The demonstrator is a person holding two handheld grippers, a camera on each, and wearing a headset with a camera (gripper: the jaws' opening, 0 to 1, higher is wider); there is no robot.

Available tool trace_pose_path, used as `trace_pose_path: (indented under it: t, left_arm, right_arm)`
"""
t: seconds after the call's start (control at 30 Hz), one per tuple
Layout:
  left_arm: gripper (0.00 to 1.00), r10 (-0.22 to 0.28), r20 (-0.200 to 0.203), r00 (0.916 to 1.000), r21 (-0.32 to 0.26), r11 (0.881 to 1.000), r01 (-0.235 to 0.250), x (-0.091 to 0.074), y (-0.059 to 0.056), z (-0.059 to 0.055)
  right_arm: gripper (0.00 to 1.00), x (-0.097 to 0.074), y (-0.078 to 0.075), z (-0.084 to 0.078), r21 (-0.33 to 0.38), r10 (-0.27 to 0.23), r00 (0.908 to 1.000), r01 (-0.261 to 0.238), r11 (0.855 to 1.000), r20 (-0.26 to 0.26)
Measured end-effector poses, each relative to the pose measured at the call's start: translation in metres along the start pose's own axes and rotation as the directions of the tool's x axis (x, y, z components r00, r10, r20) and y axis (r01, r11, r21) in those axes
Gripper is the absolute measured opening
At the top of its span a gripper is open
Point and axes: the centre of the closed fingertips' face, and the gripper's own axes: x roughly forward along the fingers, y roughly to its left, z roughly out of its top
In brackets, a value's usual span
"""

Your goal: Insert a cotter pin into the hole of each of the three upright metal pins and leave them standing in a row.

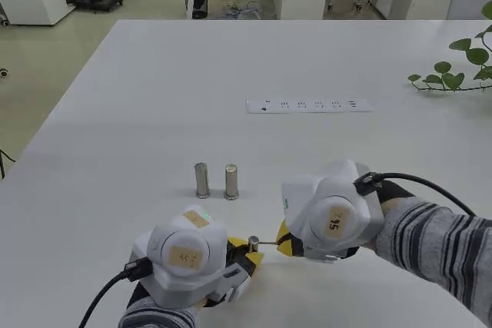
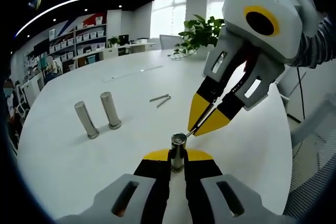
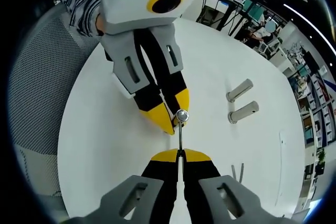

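Observation:
My left gripper (image 1: 247,257) (image 2: 178,157) is shut on a short metal pin (image 1: 253,243) (image 2: 178,150) (image 3: 182,115), holding it upright near the table's front edge. My right gripper (image 1: 283,243) (image 3: 180,155) is shut on a thin cotter pin (image 1: 268,243) (image 2: 192,129) (image 3: 180,137). The cotter pin's tip touches the top of the held pin from the right. Two other metal pins (image 1: 202,180) (image 1: 231,181) stand upright side by side just behind the grippers. They also appear in the left gripper view (image 2: 85,120) (image 2: 111,110).
Two loose cotter pins (image 2: 160,98) (image 3: 237,172) lie on the white table (image 1: 138,113). A white power strip (image 1: 309,105) lies farther back, and a leafy plant sprig (image 1: 461,67) reaches in at the right edge.

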Motion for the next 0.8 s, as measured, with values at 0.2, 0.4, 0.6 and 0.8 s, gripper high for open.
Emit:
trace_pose_path:
  t: [0.2,0.4,0.6,0.8]
  left_arm:
    - [0.05,0.003,0.001,1.0000,-0.003,1.000,-0.003,0.000,0.000,0.000]
    - [0.05,0.009,0.003,1.0000,0.003,1.000,-0.009,0.000,0.000,0.000]
    - [0.05,0.015,0.007,0.9999,0.005,1.000,-0.015,0.000,-0.001,0.001]
    - [0.06,0.022,0.013,0.9997,-0.014,1.000,-0.022,0.002,0.000,0.000]
  right_arm:
    - [0.00,-0.004,0.000,0.002,-0.001,-0.003,1.0000,0.003,1.000,0.003]
    - [0.00,-0.008,0.000,0.005,0.004,-0.005,1.0000,0.005,1.000,0.007]
    - [0.00,-0.013,0.003,0.015,-0.002,-0.008,0.9994,0.008,1.000,0.033]
    - [0.00,-0.010,0.002,0.016,0.009,-0.009,0.9995,0.009,1.000,0.031]
